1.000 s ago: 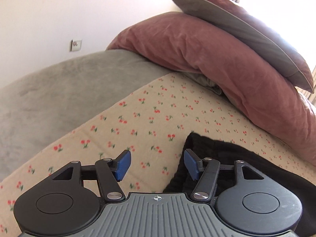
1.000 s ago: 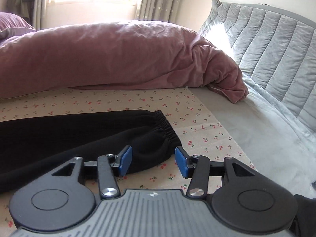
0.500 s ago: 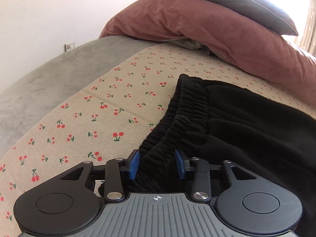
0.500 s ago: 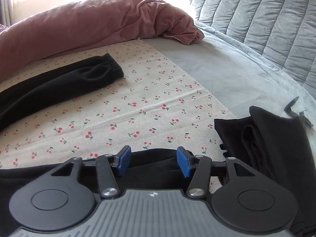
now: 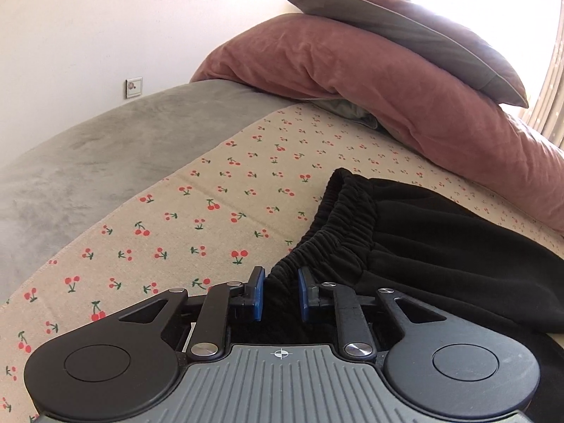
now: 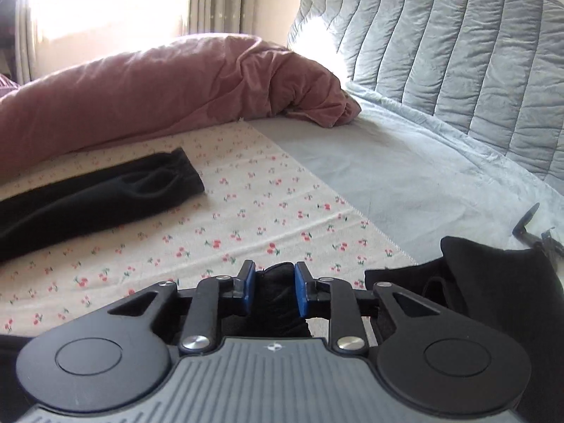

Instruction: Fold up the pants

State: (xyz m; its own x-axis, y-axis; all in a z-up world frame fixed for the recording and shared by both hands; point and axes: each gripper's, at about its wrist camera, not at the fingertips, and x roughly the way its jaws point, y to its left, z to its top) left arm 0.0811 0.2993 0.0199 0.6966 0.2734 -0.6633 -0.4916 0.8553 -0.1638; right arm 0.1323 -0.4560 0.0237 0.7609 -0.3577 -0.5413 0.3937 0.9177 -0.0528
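Note:
Black pants (image 5: 423, 246) lie on a cherry-print sheet (image 5: 211, 204) on the bed. My left gripper (image 5: 280, 294) is shut on the near corner of the elastic waistband (image 5: 338, 225). My right gripper (image 6: 271, 289) is shut on the cuff of the near pant leg (image 6: 275, 294), held a little above the sheet. The far pant leg (image 6: 95, 197) lies flat across the sheet, its cuff end pointing right.
A dusty-pink duvet (image 5: 387, 95) with a grey-pink pillow (image 5: 405, 31) on top lies along the far side. The duvet also shows in the right view (image 6: 158, 84). A grey quilted headboard (image 6: 458, 53) stands at right. Folded black clothing (image 6: 500, 289) lies at the right edge, a small black clip (image 6: 528, 225) beyond it.
Both grippers moved onto the pants and closed: the left onto the waistband corner, the right onto the near leg's cuff. Both views have since tipped up slightly.

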